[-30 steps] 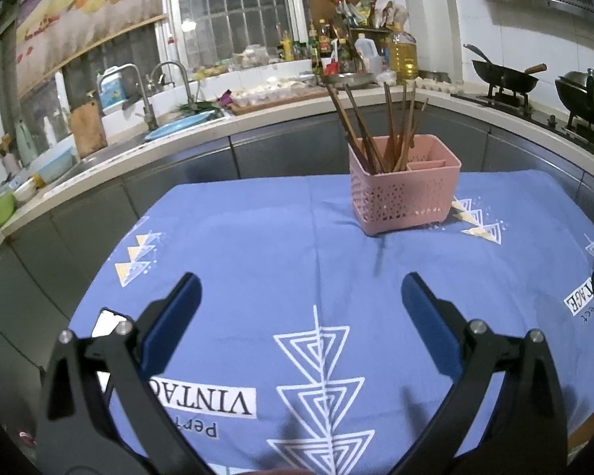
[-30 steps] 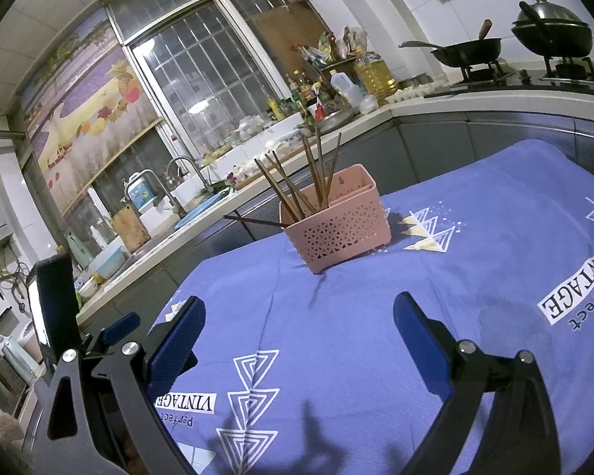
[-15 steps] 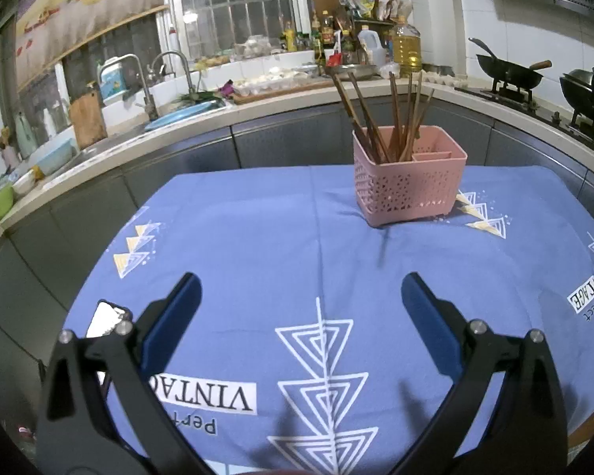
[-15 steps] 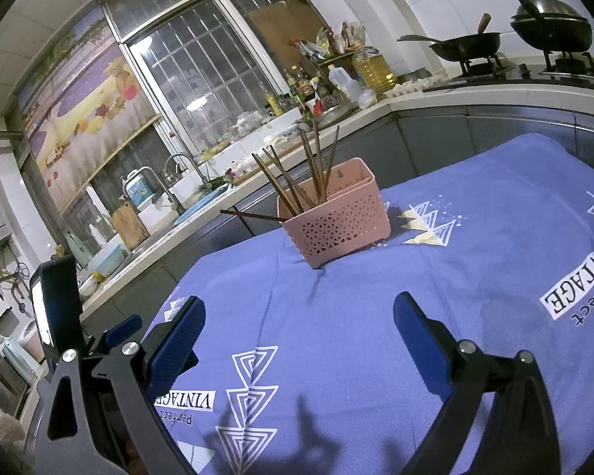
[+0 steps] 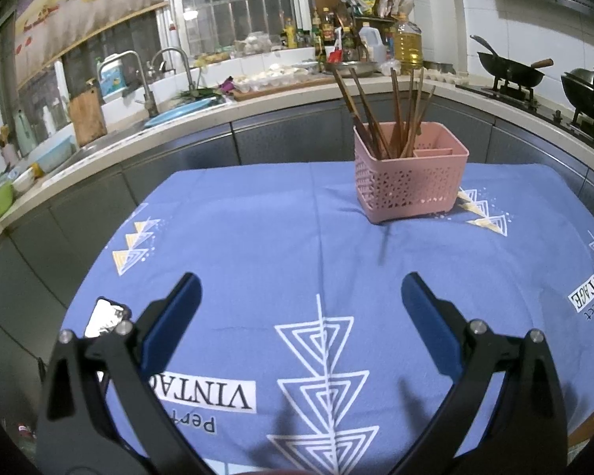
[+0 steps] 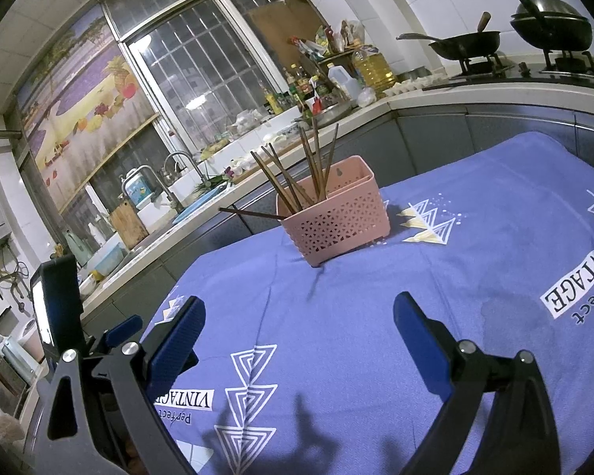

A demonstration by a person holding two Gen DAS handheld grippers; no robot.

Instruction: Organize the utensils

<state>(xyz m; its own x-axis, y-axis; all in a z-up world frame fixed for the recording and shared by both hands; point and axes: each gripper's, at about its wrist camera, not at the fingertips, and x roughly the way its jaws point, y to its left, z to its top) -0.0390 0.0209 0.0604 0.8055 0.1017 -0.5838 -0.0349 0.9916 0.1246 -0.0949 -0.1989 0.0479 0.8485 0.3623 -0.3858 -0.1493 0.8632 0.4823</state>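
Note:
A pink perforated utensil basket (image 5: 410,182) (image 6: 336,219) stands on the far part of the blue tablecloth (image 5: 281,237) (image 6: 376,316). Several brown wooden chopsticks (image 5: 384,118) (image 6: 297,182) stick up out of its left compartment; one lies nearly flat over the rim toward the left in the right wrist view. My left gripper (image 5: 299,297) hovers open over the near cloth, well short of the basket, with nothing between its fingers. My right gripper (image 6: 299,320) is open and empty too, also apart from the basket. The left gripper (image 6: 111,336) shows at the right wrist view's lower left.
A phone (image 5: 105,316) lies on the cloth's near left corner. A grey-fronted counter (image 5: 178,130) curves behind the table with a sink, faucets (image 5: 138,79), bottles and an oil jug (image 5: 408,43). Woks (image 5: 511,71) sit on the stove at the right.
Both wrist views have tilted or drawn back slightly, so the basket sits a little lower in frame. Both grippers remain open and empty; the basket and chopsticks stay put.

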